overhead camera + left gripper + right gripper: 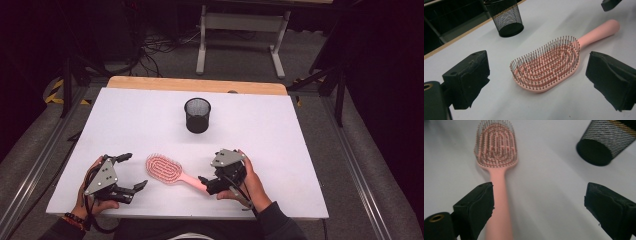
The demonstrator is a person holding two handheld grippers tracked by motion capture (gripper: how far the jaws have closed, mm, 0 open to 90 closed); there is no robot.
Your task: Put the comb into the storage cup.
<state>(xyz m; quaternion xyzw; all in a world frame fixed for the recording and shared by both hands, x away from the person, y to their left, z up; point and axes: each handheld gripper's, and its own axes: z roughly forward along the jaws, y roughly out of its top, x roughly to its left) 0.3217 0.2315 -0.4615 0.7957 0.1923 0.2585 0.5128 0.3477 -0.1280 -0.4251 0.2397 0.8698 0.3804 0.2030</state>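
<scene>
Lies bristles-up between left gripper (131, 172) and right gripper (209, 176), both gaping, empty: pink brush (166, 170); mesh cup (197, 115) beyond, well apart

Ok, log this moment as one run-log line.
left gripper: open, beside brush head | right gripper: open, at handle end | pink hairbrush: flat, bristles up, unheld | mesh cup: upright, apart

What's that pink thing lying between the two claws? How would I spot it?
On the white table, nearer the person than the black mesh cup, lies a pink hairbrush. It rests bristles up between the left gripper and right gripper, the only pink thing there.
</scene>
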